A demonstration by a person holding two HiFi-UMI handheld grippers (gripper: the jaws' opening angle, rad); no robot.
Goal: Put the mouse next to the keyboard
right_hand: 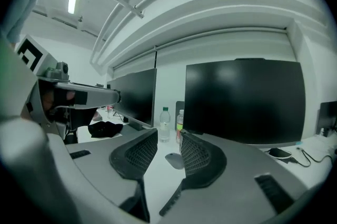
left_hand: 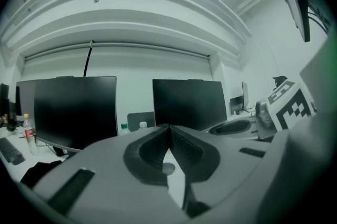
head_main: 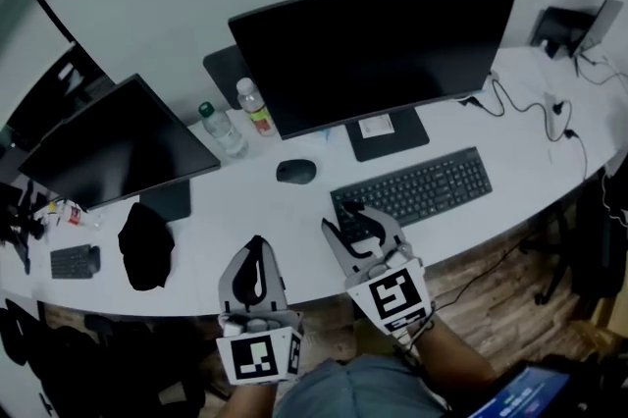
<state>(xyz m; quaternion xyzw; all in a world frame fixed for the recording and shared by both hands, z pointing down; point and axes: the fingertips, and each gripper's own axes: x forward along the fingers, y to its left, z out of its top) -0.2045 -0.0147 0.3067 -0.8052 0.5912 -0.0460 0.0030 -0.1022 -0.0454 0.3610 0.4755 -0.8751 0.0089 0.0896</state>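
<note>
A dark mouse (head_main: 296, 172) lies on the white desk (head_main: 294, 239), left of the black keyboard (head_main: 417, 187) and in front of the big monitor (head_main: 373, 48). Both grippers hover near the desk's front edge. My left gripper (head_main: 255, 259) has its jaws meeting at the tips, with nothing between them; the left gripper view shows the mouse (left_hand: 168, 168) far off behind the jaws. My right gripper (head_main: 351, 222) stands above the keyboard's left end, its jaws apart and empty. In the right gripper view the mouse (right_hand: 174, 160) sits beyond the gap (right_hand: 169, 141).
Two water bottles (head_main: 241, 117) stand behind the mouse. A second monitor (head_main: 113, 146) is at the left, with a black cloth (head_main: 145, 244) and a small dark keypad (head_main: 74, 261) in front of it. Cables (head_main: 549, 107) trail at the right end.
</note>
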